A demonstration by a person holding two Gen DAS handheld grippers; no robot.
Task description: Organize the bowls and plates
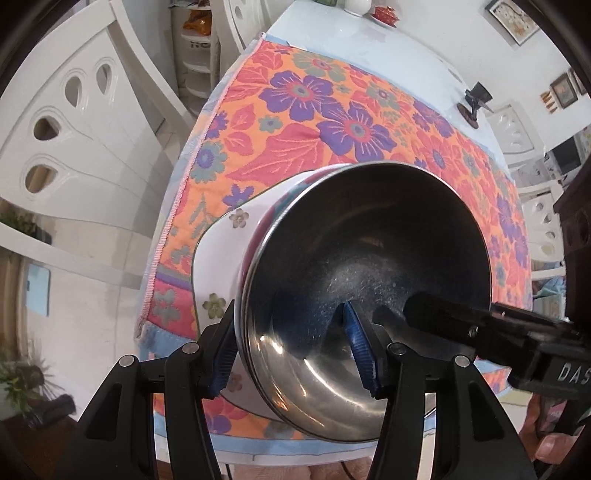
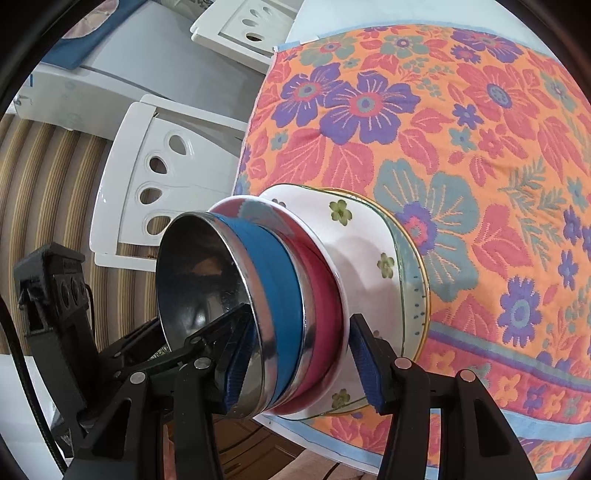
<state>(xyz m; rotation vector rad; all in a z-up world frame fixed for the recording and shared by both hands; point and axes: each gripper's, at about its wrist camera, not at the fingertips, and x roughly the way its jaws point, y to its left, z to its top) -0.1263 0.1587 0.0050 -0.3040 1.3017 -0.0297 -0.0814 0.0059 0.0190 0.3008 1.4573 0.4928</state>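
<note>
A stack stands on the floral cloth: a white flowered plate (image 2: 369,236) at the bottom, a red bowl (image 2: 321,280) on it, then a steel bowl with a blue band (image 2: 273,280) on top. In the left wrist view the steel bowl (image 1: 369,258) fills the centre over the white plate (image 1: 221,243). My left gripper (image 1: 291,350) straddles the steel bowl's rim, one pad outside and one inside. My right gripper (image 2: 299,365) straddles the bowl stack, one pad inside the steel bowl and one by the plate. Its finger also shows in the left wrist view (image 1: 461,317).
The floral tablecloth (image 2: 461,129) covers the table, whose near edge lies just under the stack. White chairs (image 1: 74,122) stand at the left side. A small dark stand (image 1: 474,99) and a dish (image 1: 384,14) sit at the table's far end.
</note>
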